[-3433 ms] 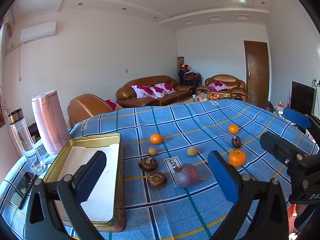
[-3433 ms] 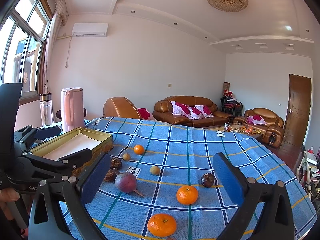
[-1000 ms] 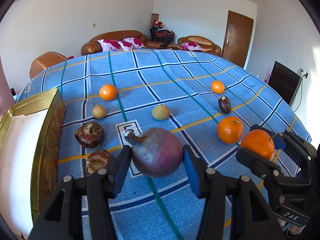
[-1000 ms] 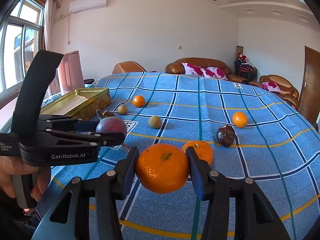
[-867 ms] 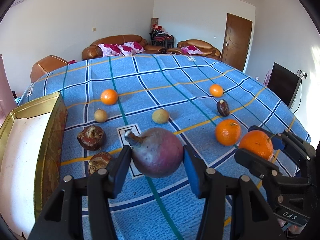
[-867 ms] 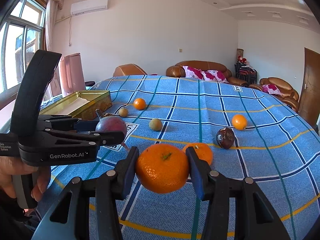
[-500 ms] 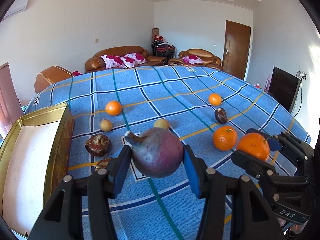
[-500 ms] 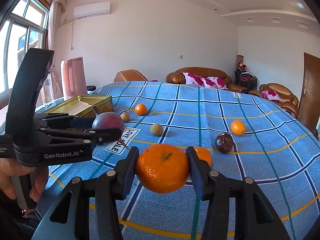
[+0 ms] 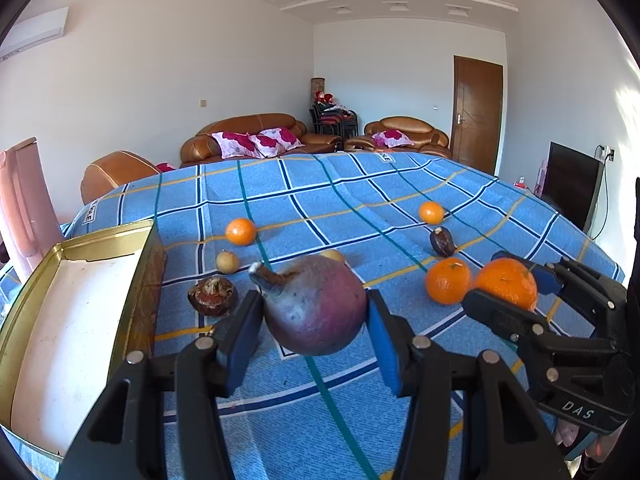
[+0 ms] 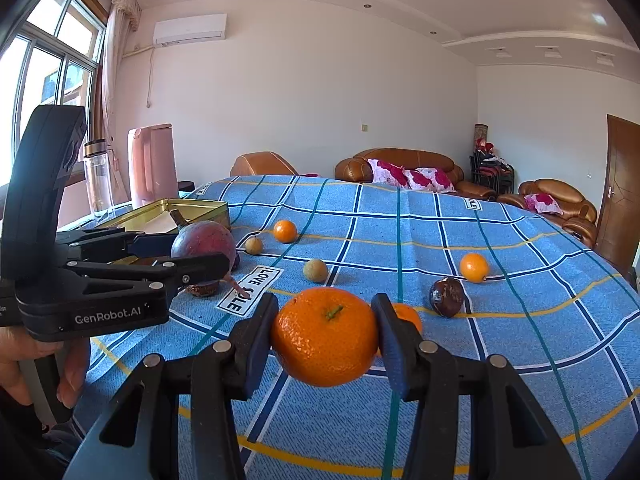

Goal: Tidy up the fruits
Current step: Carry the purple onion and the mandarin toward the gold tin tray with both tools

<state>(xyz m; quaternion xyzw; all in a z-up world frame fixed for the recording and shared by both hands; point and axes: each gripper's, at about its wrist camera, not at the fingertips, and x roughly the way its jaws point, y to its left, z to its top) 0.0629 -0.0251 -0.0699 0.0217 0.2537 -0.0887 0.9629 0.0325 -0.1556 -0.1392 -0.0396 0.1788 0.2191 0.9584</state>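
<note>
My left gripper (image 9: pixel 314 320) is shut on a large purple fruit (image 9: pixel 316 308) with a stem, held above the blue checked tablecloth (image 9: pixel 320 192). That fruit (image 10: pixel 202 242) and the left gripper (image 10: pixel 188 254) also show at the left of the right wrist view. My right gripper (image 10: pixel 325 334) is shut on an orange (image 10: pixel 325 336), lifted off the cloth; the same orange (image 9: pixel 505 284) shows at the right of the left wrist view. A gold tin tray (image 9: pixel 76 312) with a white lining sits at the left. Other oranges (image 9: pixel 447 286) (image 9: pixel 240 231) (image 9: pixel 431 212) lie on the cloth.
Two small pale round fruits (image 9: pixel 227 261) (image 10: pixel 315 270), a dark brown fruit (image 9: pixel 442 242) and a shrivelled brown one (image 9: pixel 212 296) lie scattered on the cloth. A pink kettle (image 10: pixel 153 164) and a glass bottle (image 10: pixel 97 178) stand behind the tray. Sofas line the far wall.
The left gripper has lifted the purple fruit a little higher and tilted up, so more of the room shows. The right gripper holds the orange nearly still.
</note>
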